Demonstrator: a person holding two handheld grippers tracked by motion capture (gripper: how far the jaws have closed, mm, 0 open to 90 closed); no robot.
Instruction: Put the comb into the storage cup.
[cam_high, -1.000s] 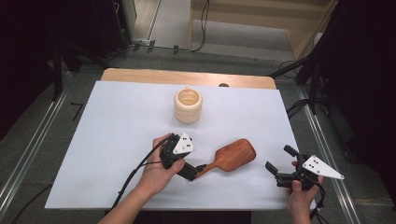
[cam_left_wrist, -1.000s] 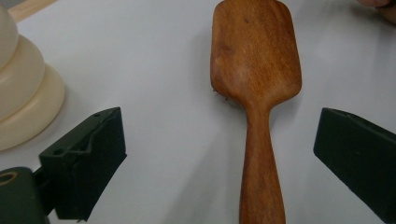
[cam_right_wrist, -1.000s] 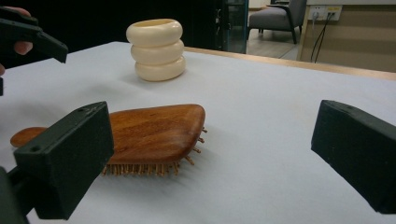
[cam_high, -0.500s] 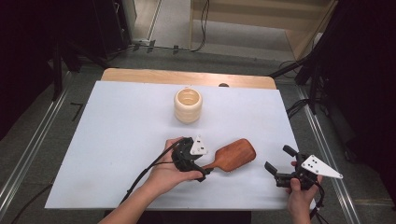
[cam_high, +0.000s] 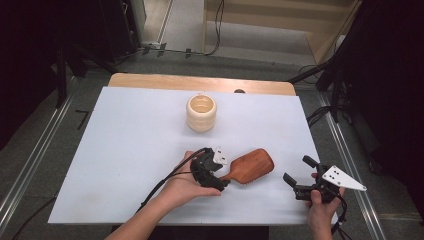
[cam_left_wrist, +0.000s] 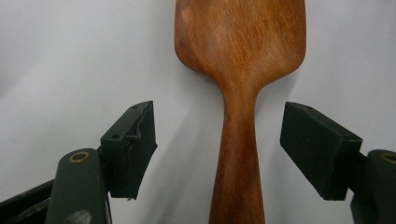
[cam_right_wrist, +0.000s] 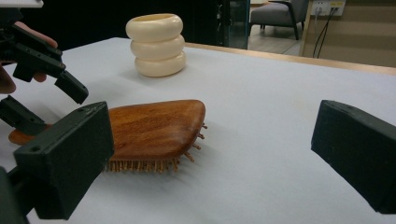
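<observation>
On the tabletop (cam_high: 125, 150) | our left gripper (cam_high: 216, 172) jaws closing astride hairbrush (cam_high: 250, 166) handle, untouched | right gripper (cam_high: 296, 176) gaping, level.

Hairbrush (cam_left_wrist: 240, 70) head cut off above

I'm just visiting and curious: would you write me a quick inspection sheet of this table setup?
Surface: white sheet over a wooden table.
Job's things: wooden hairbrush lying bristles down.
Clutter: cream ringed cup, upright, apart from the brush.
Grippers: left gripper straddles the brush handle, jaws just closing, pads not touching; right gripper open, holding nothing.
Cables: a black cable trails from the left gripper.
Surroundings: dark stands, floor cables, wooden furniture behind.
</observation>
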